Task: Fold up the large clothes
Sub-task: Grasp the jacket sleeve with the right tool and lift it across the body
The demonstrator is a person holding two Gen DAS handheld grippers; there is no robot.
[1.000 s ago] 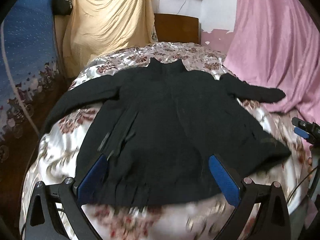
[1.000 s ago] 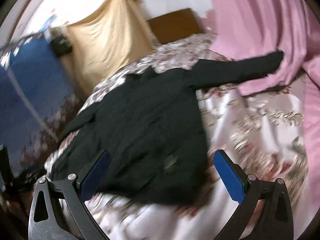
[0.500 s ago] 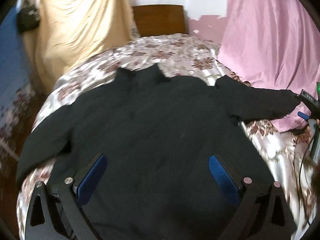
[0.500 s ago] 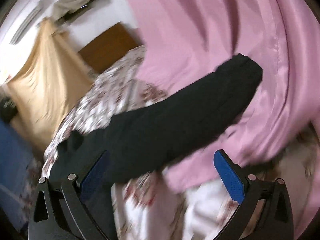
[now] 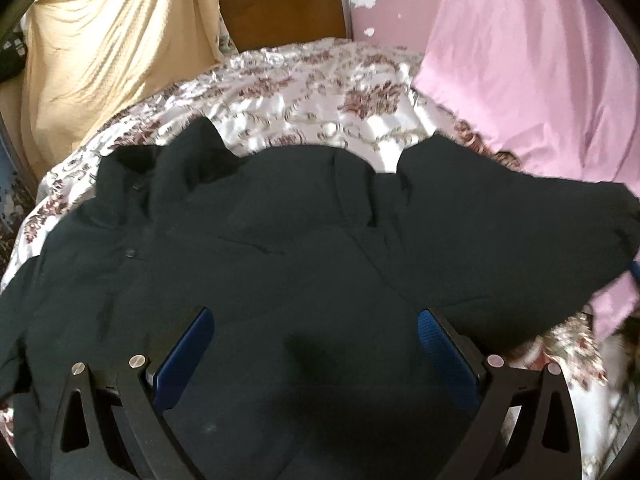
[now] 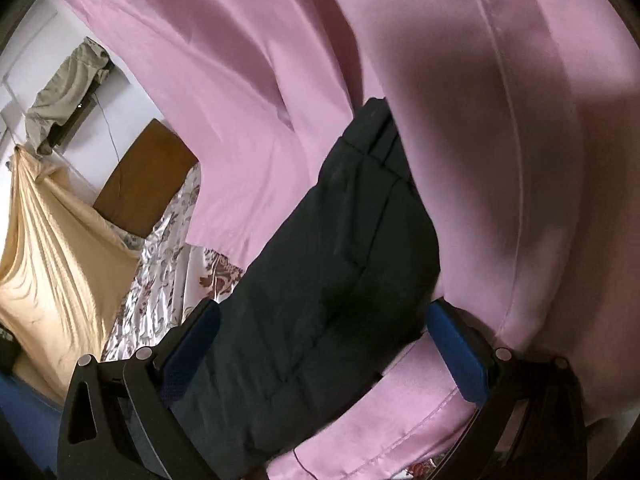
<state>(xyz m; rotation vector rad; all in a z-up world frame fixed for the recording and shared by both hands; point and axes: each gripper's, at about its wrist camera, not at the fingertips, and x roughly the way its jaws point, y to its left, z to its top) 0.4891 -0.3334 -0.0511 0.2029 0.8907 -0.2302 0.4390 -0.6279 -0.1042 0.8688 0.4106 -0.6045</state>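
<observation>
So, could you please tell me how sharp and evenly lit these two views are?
Left wrist view: fisheye bends the floral satin bedspread into a dome; slight blur at the right edge; the black padded jacket is dark and shows little detail. Right wrist view: sharper; a soft shadow falls across the pink satin curtain, and the jacket sleeve reads clearly.

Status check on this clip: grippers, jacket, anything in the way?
Left hand-held gripper open over black jacket. Right hand-held gripper open, straddling its sleeve. Jacket flat, unfolded on bed. Sleeve end lies on pink cloth.
</observation>
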